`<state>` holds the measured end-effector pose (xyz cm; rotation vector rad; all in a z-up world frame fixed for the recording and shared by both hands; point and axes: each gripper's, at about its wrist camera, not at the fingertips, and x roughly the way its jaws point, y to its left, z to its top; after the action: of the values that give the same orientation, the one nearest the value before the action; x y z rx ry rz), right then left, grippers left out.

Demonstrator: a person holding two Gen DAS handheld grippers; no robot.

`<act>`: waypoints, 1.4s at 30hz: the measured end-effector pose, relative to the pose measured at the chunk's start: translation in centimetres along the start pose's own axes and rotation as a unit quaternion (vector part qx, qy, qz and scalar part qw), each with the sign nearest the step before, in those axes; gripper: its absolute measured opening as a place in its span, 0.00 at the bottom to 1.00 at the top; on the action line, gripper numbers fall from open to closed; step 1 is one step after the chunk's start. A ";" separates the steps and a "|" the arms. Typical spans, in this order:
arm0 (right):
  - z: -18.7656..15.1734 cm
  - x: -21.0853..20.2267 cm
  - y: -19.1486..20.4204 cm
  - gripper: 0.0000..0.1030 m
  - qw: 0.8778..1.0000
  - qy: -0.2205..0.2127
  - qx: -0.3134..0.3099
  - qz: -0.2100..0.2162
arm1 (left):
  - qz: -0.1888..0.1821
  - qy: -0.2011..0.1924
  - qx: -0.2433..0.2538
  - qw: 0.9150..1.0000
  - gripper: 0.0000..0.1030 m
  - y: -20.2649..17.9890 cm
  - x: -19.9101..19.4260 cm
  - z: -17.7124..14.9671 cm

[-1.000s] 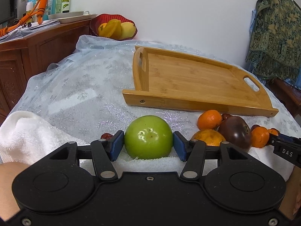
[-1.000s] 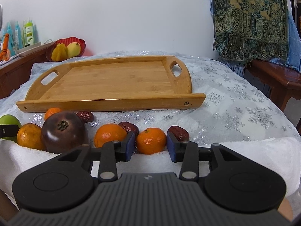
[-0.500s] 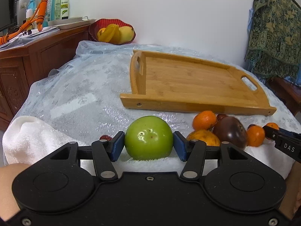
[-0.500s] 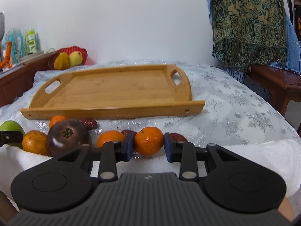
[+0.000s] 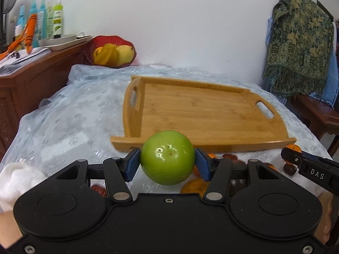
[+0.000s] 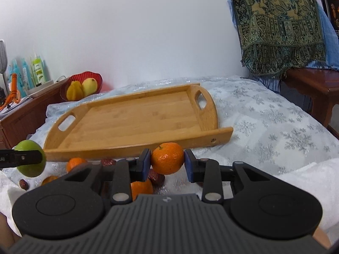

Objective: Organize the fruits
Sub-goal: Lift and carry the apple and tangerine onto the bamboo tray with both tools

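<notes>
Both fruits lifted since earlier, left hand-held gripper [image 5: 167, 165] w/ green apple [image 5: 167, 157], right w/ tangerine [image 6: 167, 158]

The apple [image 5: 167, 157] is glossy green, the tangerine [image 6: 167, 158] bright orange. The tray [image 6: 135, 120] is honey-coloured bamboo. The tablecloth [image 6: 275, 122] is pale blue with silver snowflakes. The shawl [image 6: 277, 23] is green and gold paisley. The tool pads [image 5: 132, 164] are blue.

Glossy round green apple [image 5: 167, 157] and small dimpled orange tangerine [image 6: 167, 158] both clamped, lifted off table before bare bamboo tray [image 6: 135, 116]. More tangerines [image 6: 75, 162], dark-red dates [image 6: 156, 177] lie below.
</notes>
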<state>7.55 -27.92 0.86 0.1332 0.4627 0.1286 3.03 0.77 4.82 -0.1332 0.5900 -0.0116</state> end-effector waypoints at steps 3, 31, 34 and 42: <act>0.7 0.2 0.0 0.37 1.000 -0.007 -0.006 0.001 | -0.009 -0.004 0.000 1.000 0.52 -0.4 0.5 1.1; 7.5 11.2 -1.2 0.37 1.000 -0.020 0.023 0.001 | -0.044 0.008 0.012 0.999 0.52 -1.1 13.7 10.3; 8.6 12.9 -1.0 0.37 1.000 -0.016 0.012 -0.006 | -0.045 0.013 0.007 0.999 0.52 -0.9 15.6 11.3; 10.4 16.9 -0.9 0.37 1.000 0.008 0.011 -0.015 | -0.032 0.033 0.015 0.999 0.52 -0.9 20.0 12.9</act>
<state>27.31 -27.25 2.59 0.1468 0.4817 0.0947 26.82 0.42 4.50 -0.1218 0.6506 -0.0869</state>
